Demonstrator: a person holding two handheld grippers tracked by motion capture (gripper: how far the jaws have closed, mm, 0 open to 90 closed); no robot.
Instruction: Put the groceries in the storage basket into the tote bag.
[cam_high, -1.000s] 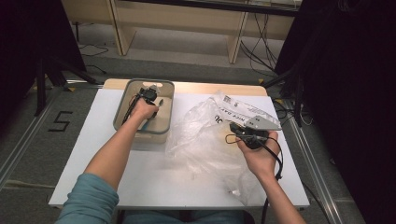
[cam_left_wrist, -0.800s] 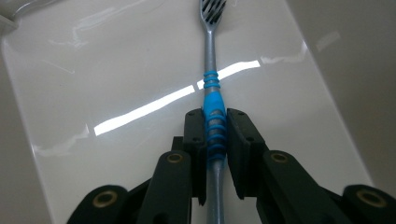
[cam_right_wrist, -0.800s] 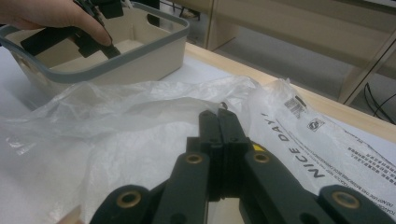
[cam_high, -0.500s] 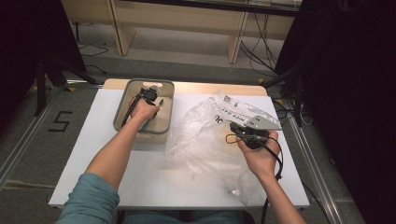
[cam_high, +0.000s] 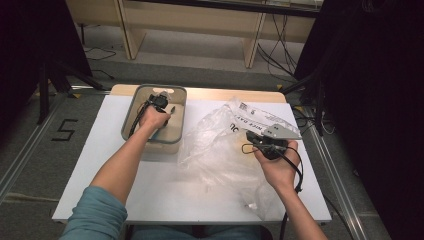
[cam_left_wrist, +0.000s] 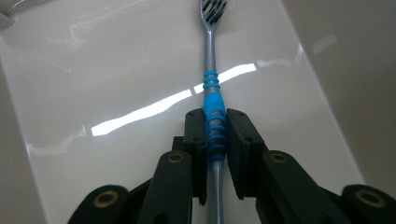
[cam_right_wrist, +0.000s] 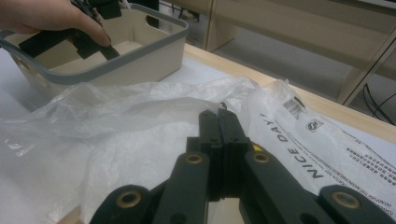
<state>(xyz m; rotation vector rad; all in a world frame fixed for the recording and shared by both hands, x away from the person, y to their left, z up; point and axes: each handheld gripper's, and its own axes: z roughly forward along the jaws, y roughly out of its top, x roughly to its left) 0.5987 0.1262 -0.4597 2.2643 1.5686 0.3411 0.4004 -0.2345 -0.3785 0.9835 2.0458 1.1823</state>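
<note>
Probably lab (floor rails (cam_high: 30, 150), cables (cam_high: 280, 55))

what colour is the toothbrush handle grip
Bright blue rubber rings on a silver-grey toothbrush, clearest in the left gripper view.

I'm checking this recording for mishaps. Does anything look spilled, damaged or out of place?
Nothing stands out. The left gripper is shut on a toothbrush inside the bin, and the brush looks whole. The right gripper is shut over the crumpled plastic bag, which lies loose on the table; nothing is spilled.
</note>
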